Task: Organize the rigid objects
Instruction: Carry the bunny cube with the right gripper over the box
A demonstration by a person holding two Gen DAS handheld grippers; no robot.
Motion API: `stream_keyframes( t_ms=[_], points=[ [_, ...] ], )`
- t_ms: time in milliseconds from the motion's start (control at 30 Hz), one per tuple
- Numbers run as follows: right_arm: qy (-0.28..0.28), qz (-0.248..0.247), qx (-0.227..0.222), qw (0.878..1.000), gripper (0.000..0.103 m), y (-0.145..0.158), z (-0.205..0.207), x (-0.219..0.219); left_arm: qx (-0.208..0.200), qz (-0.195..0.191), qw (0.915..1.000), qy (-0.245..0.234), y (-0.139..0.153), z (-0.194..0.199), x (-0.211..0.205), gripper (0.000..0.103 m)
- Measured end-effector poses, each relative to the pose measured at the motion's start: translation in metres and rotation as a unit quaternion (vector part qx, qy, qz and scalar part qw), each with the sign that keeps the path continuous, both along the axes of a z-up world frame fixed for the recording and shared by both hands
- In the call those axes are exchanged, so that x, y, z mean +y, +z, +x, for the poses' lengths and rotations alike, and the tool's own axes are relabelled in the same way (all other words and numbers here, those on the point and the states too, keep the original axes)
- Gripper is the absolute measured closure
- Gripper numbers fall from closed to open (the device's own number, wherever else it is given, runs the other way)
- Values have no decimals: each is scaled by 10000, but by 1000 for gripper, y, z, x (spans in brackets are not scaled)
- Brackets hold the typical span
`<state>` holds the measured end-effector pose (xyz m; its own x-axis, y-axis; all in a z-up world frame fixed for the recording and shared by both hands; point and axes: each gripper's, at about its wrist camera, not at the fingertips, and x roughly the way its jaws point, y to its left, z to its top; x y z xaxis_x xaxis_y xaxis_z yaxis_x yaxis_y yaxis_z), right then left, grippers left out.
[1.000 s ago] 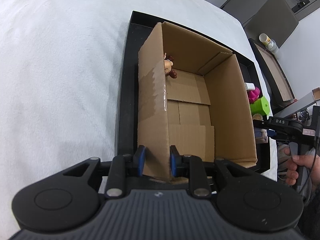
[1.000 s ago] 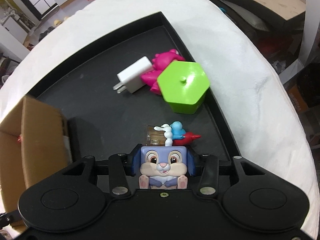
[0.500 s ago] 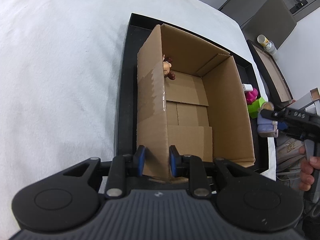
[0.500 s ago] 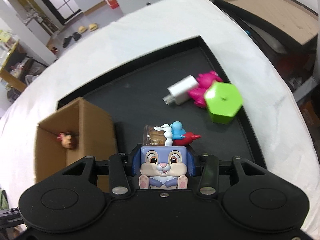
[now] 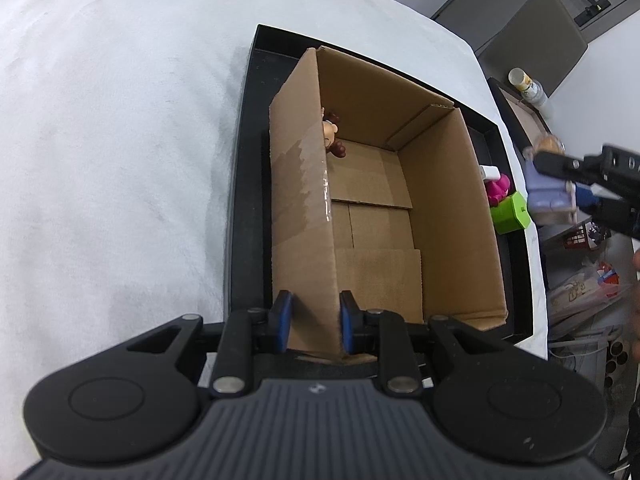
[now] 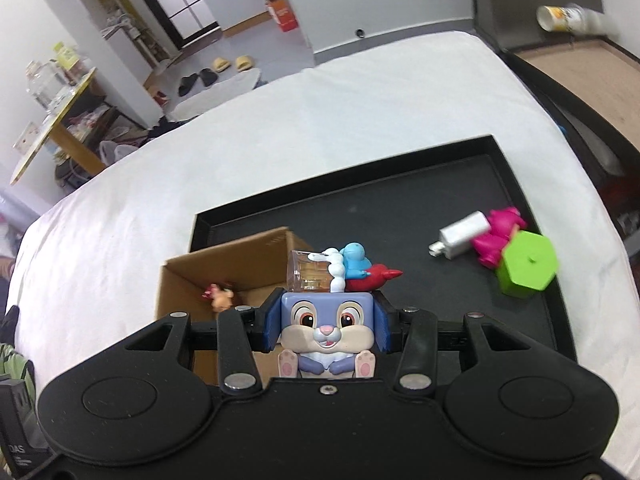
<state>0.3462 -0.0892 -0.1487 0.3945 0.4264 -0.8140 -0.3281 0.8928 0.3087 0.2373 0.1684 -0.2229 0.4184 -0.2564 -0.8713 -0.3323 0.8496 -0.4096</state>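
My left gripper (image 5: pixel 312 320) is shut on the near left wall of an open cardboard box (image 5: pixel 384 216) that stands in a black tray (image 5: pixel 240 184). A small brown figurine (image 5: pixel 333 136) lies in the box's far left corner. My right gripper (image 6: pixel 326 326) is shut on a purple bunny toy (image 6: pixel 327 332) with a blue and red topper, held in the air above the tray. In the left wrist view the bunny toy (image 5: pixel 550 192) hangs to the right of the box. The box also shows in the right wrist view (image 6: pixel 192 276).
On the tray's right part (image 6: pixel 400 216) lie a white charger plug (image 6: pixel 460 236), a pink toy (image 6: pixel 498 232) and a green hexagonal box (image 6: pixel 528 268). White cloth (image 5: pixel 112 160) covers the table around the tray. A second tray (image 6: pixel 580 80) stands beyond the table edge.
My right gripper has risen with the bunny toy and moved left toward the box. My left gripper has kept its hold on the box wall.
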Motion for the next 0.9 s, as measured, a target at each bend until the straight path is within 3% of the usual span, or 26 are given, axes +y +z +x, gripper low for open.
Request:
stream_keyframes(
  t_ms=[400, 900],
  points=[
    [426, -192, -65, 9989, 60, 4, -8, 52, -44, -91, 9999, -41, -4, -1, 4, 80],
    [800, -494, -41, 9956, 60, -16, -12, 107, -109, -180, 9998, -33, -6, -4, 7, 79]
  ],
)
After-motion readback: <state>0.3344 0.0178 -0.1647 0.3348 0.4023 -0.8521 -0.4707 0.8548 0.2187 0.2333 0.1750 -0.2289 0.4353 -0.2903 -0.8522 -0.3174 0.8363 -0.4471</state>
